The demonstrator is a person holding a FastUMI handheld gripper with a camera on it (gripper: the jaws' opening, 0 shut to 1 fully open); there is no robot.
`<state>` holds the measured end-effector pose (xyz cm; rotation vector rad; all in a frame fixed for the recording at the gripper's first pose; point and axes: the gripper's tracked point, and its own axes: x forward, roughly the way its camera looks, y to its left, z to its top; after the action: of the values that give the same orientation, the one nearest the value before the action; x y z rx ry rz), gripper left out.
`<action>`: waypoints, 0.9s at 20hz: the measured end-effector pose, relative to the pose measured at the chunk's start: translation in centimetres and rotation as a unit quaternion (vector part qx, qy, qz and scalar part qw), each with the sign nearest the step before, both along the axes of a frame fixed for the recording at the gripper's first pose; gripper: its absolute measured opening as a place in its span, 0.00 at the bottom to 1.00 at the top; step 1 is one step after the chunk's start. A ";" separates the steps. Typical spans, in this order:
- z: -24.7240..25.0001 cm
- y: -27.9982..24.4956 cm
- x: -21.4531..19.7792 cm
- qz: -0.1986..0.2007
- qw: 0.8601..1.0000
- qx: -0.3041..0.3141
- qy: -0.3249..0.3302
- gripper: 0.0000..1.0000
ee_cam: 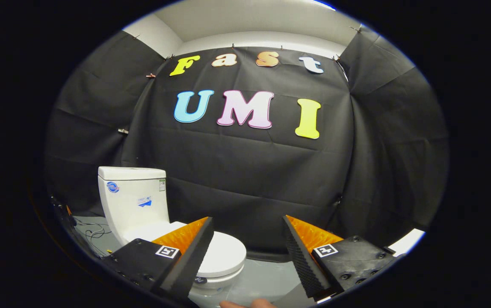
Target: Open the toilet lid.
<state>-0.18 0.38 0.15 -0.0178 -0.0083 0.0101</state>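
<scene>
Gripper view puts the nearest things lowest: a bit of a person's hand [247, 303] shows just below the gap between the fingers. The gripper [247, 224] has its 2 fingers spread wide apart and grasps nothing; bare grey floor [262, 278] and black cloth fill the gap between the tips. Each finger carries 1 small square marker on its block, so 2 markers in all.

Just beyond the left finger [194, 252] stands 1 white toilet [136, 205]. Its lid [226, 252] lies flat and closed over the bowl, and the left finger crosses in front of the lid's near-left part, so that part is hidden. I cannot tell whether the finger touches the lid or only hangs in front of it. The lid's rounded front edge curves toward the middle of the gap and ends short of the right finger [303, 256], which has open floor ahead of it and nothing close by. Under the front edge the bowl's rim shows as a thin pale band.

Behind the lid rises 1 tank with a flat top and 3 small stickers on its face. Some loose cables [96, 233] lie on the floor left of the toilet's base. Farthest off, the black cloth wall [245, 171] closes the booth behind and on both sides, with wide free floor between the toilet and the right-hand cloth.
</scene>
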 end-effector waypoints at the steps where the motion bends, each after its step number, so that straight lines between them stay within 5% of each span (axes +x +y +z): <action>1: 0.1 0.0 0.0 0.001 1.000 0.000 -0.001 0.98; 18: -0.6 -0.5 0.3 -0.004 1.000 0.012 0.011 0.98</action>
<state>0.09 -0.16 -0.41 0.0061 0.0129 0.0022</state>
